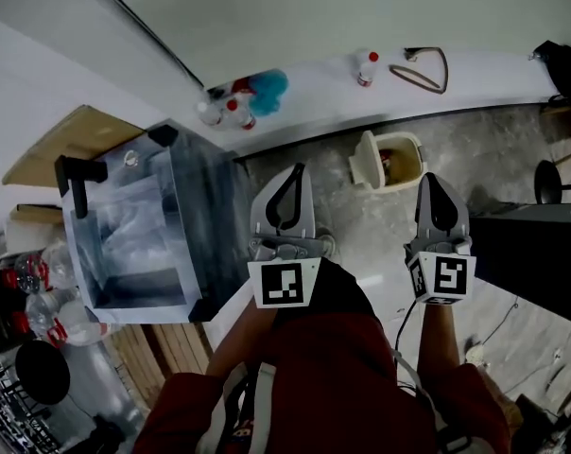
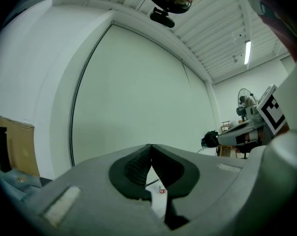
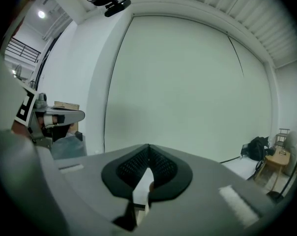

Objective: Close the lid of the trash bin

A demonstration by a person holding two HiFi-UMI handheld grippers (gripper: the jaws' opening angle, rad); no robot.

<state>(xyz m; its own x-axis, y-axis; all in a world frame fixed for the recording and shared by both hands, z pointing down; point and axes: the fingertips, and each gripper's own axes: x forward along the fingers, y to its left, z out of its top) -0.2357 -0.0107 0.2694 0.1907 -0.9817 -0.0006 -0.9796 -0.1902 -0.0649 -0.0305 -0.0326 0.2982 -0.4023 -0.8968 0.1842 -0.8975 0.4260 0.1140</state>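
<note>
Trash bin point(image 1: 413, 159), a small cream one, is seen standing on the grey floor point(image 1: 493, 149) just below the white ledge point(image 1: 323, 83), ahead of the two grippers and between their lines. A large translucent box point(image 1: 144, 235) with black corner pieces is seen at the left, well apart from the bin. The bin's lid point(image 1: 363, 166) appears to be tipped up on the bin's left side, so that the dark inside is exposed; the task is therefore judged as not yet done, with the whole closing move left. No contact with the bin is made by either gripper.

The left gripper point(image 1: 297, 170) is held out towards the bin, its jaws brought together at the tips with nothing between them, as is confirmed in the left gripper view point(image 2: 149, 151). The right gripper point(image 1: 429, 183) is likewise held with jaws together and empty point(image 3: 148, 151), and it is placed nearer to the bin. It is judged that one gripper must be carried down to the raised lid so that it can be pushed over. Red-capped bottles point(image 1: 366, 67) are left on the ledge.
</note>
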